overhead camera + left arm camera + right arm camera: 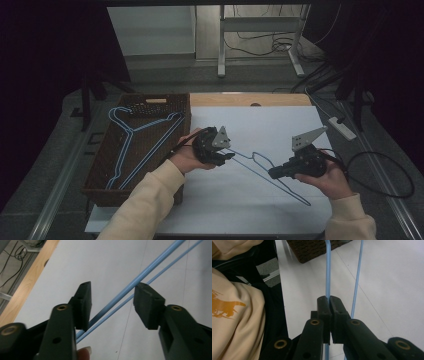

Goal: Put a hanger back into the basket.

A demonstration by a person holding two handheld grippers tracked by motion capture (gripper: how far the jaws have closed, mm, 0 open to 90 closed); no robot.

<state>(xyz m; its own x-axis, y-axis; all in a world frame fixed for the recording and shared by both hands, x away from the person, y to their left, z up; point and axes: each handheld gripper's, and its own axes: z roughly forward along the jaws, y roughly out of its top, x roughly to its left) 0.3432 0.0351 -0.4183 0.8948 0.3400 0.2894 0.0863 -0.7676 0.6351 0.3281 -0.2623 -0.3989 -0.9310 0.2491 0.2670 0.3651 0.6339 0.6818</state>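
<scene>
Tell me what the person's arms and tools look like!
Both arms wear cream sleeves. Each hand holds a black tool: the left tool and the right tool each carry a grey three-cornered plate, and a black cable loops from the right one.

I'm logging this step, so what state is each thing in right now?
Right claw: shut on a wire of the blue hanger.
Left claw: open, the hanger's wires passing between its pads, not clamped.
Blue hanger: on the white table, outside the basket.
Wicker basket: sits at the table's left edge, holding other blue hangers.
</scene>
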